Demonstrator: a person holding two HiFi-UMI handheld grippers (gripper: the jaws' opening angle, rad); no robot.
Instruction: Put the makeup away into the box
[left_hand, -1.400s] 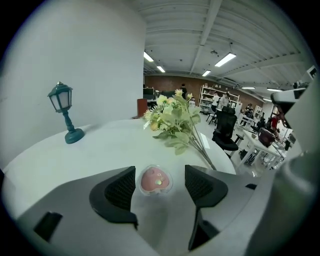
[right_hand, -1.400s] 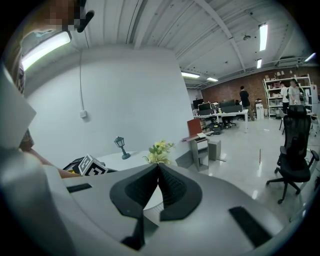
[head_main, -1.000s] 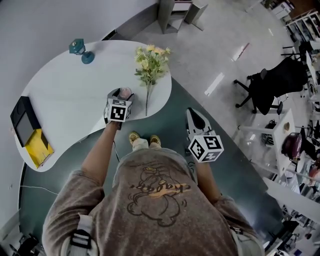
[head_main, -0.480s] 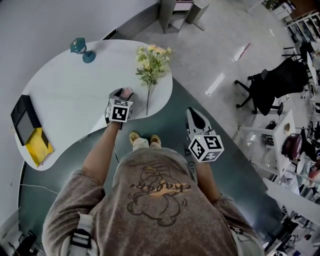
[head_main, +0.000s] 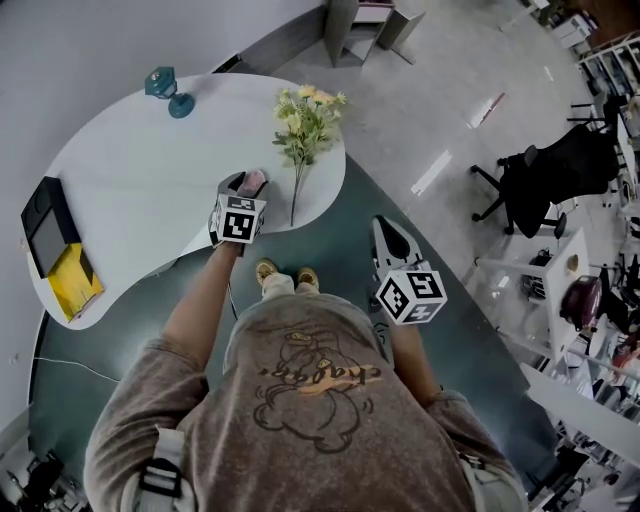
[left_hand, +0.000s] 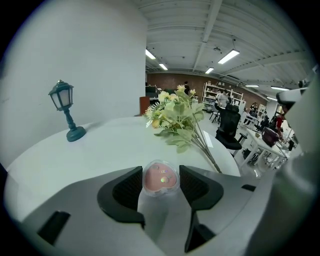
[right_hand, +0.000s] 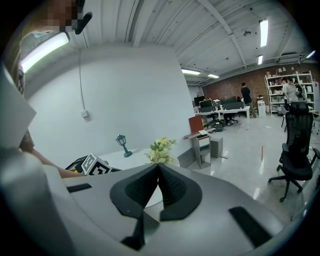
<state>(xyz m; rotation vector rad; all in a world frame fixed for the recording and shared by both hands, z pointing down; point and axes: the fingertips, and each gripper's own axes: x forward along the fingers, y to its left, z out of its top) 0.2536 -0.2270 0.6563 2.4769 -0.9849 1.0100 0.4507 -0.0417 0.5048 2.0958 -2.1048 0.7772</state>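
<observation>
Compact (left_hand: 160, 178) sits between left gripper (left_hand: 160, 175) pads, touching both; jaws have just closed onto it. Right gripper (right_hand: 158, 172) jaws pressed together, empty, well off to its right

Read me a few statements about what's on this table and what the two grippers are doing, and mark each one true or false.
1. The left gripper grips a pink compact between its fingers. True.
2. The right gripper is gripping the flowers. False: its fingers are together with nothing between them, and it is held off the table.
3. The teal lamp stands upright on the white table. True.
4. The black box sits right beside the flowers. False: it lies at the table's far left end, well apart from them.
5. The flowers stand in a vase. False: they lie flat on the table.
</observation>
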